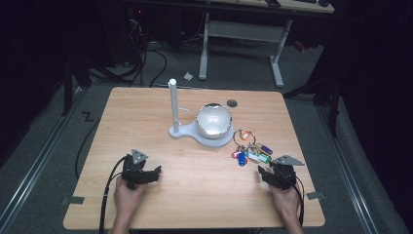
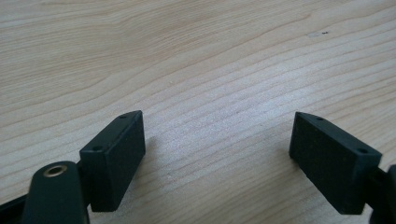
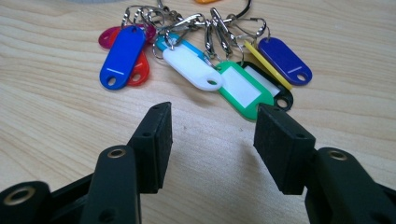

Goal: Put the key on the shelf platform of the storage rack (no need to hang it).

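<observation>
Both grippers rest low in the frame on the table (image 1: 195, 165): left gripper (image 1: 157, 170) at lower left, fingers released over bare wood; right gripper (image 3: 212, 135) at lower right, fingers spread, gripping nothing, just short of the bunch of key tags (image 3: 196, 60) at centre right.

A white stand (image 1: 195, 130) with an upright post (image 1: 173, 105) and a domed silver bowl (image 1: 214, 120) stands mid-table (image 1: 195, 195).
</observation>
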`<move>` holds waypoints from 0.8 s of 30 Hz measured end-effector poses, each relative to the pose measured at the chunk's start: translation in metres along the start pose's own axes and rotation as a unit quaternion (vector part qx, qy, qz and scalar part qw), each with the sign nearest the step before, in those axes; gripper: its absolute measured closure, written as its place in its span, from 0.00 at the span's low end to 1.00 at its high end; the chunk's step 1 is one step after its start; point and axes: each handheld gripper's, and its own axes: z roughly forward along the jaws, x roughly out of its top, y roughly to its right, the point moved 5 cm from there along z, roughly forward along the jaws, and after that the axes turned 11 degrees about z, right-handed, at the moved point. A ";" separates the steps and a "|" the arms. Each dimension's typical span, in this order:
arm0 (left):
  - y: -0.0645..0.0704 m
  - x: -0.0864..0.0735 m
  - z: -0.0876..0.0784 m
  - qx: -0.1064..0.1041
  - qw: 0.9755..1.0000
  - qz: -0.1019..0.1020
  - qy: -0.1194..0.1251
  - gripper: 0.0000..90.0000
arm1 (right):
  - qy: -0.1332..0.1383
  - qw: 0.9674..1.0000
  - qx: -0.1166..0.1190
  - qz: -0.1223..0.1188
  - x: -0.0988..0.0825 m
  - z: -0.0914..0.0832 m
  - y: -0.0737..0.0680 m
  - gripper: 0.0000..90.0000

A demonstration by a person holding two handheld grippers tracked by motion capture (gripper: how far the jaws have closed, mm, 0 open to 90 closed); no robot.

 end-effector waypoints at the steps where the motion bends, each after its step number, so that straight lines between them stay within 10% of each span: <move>1: 0.000 0.000 0.000 0.000 1.000 0.000 0.000 0.21 | 0.000 1.000 0.000 0.000 0.000 0.000 0.000 0.53; 24: 0.000 0.000 0.000 -0.002 1.000 -0.001 0.001 0.21 | 0.019 0.999 0.044 0.002 0.031 -0.002 -0.017 0.56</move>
